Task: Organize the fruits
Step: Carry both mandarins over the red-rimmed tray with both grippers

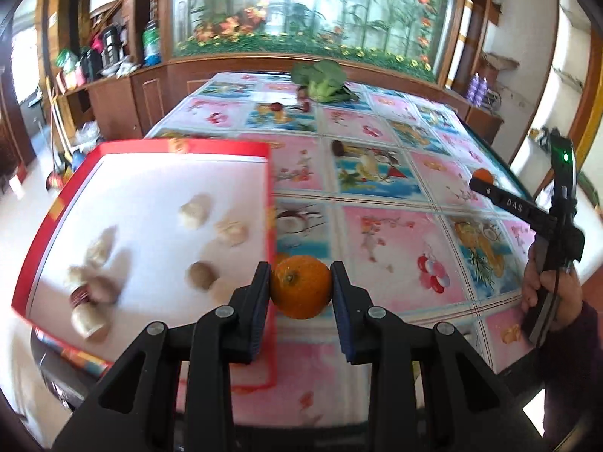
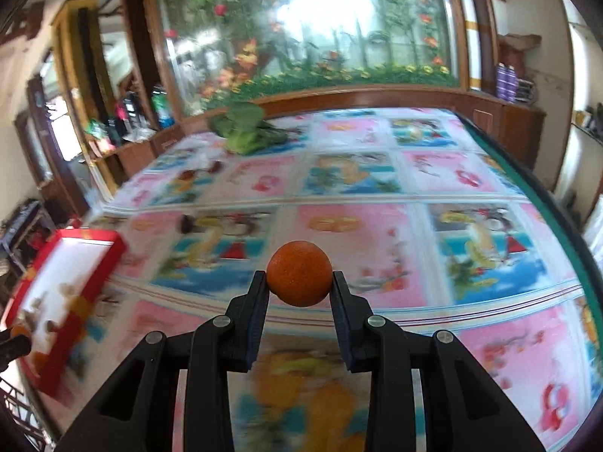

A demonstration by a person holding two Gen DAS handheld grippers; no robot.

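1. Fingers [image 1: 341,278] of left gripper [image 1: 301,282]: pinching an orange [image 1: 300,287], just beside the red tray [image 1: 226,147].
2. Fingers [image 2: 339,290] of right gripper [image 2: 299,282]: pinching a second orange [image 2: 299,273], well apart from the tray.
3. Bench [image 1: 395,233]: carries the tray; broccoli [image 1: 320,79] far beyond it.

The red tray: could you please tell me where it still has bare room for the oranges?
The red tray is free along its far edge and far right corner. Its near left is crowded with pale lumps; three more sit mid-tray.

Leafy greens [image 1: 322,81] on patterned tablecloth [image 1: 395,226]
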